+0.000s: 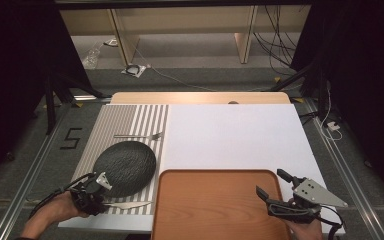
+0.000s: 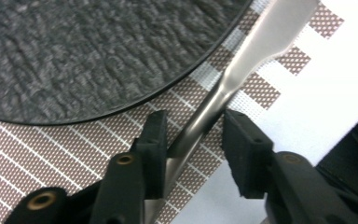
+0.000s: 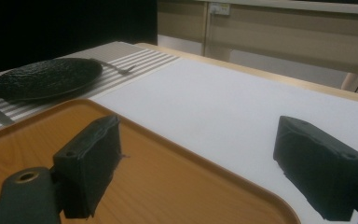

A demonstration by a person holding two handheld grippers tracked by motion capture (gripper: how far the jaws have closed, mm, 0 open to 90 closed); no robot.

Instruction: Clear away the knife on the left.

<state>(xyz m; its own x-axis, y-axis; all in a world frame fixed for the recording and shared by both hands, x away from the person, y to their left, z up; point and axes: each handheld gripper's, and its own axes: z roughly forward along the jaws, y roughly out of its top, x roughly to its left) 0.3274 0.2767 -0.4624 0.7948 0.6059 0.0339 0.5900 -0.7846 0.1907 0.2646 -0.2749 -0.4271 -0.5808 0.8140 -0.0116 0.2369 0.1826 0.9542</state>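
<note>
Knife point(image 2: 214, 105): near left, on the striped mat point(image 2: 37, 154), just near of the dark plate point(image 1: 125, 167); handle between our jaws.
Left gripper point(image 2: 193, 140): part open, jaws either side of the handle, one pad seems to touch it; not yet clamped, we judge.
Handling: stiff, thin, polished steel; likely slippery and lying flat; we pinch the narrow handle, not the blade.
Right gripper point(image 1: 272, 186): wide open, holding nothing, over the wooden tray point(image 1: 215, 205).
Around: fork point(image 1: 140, 135) far of the plate; the plate rim crowds the knife.

Knife point(image 1: 130, 204) before plate point(image 1: 125, 167), tray point(image 1: 220, 210) rightward.
</note>
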